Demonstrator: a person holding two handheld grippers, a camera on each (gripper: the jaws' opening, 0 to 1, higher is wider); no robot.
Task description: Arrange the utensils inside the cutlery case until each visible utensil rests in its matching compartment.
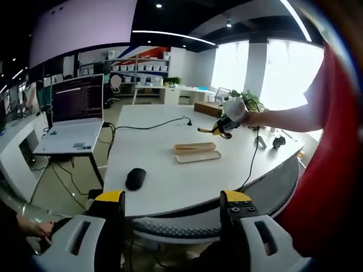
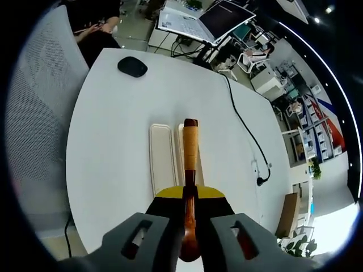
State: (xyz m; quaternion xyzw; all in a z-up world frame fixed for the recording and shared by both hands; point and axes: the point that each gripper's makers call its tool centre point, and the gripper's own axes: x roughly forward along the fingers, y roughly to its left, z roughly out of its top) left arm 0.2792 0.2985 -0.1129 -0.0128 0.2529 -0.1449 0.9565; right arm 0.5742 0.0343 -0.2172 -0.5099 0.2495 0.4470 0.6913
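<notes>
Right gripper (image 2: 190,224) fingers pinch a wooden utensil (image 2: 190,170); its long axis runs parallel with the open case (image 2: 161,156) on the tabletop (image 2: 113,124), directly beyond (right nearer); left gripper (image 1: 173,209) fingers spread, well apart.

my room is bright: daylight blows out the windows (image 1: 283,71), ceiling strips (image 1: 170,35) glow. the white bench (image 2: 113,130) is evenly lit, shadows soft. fisheye bends the edges; my near hand-held gripper (image 2: 190,226) looks slightly blurred.
</notes>
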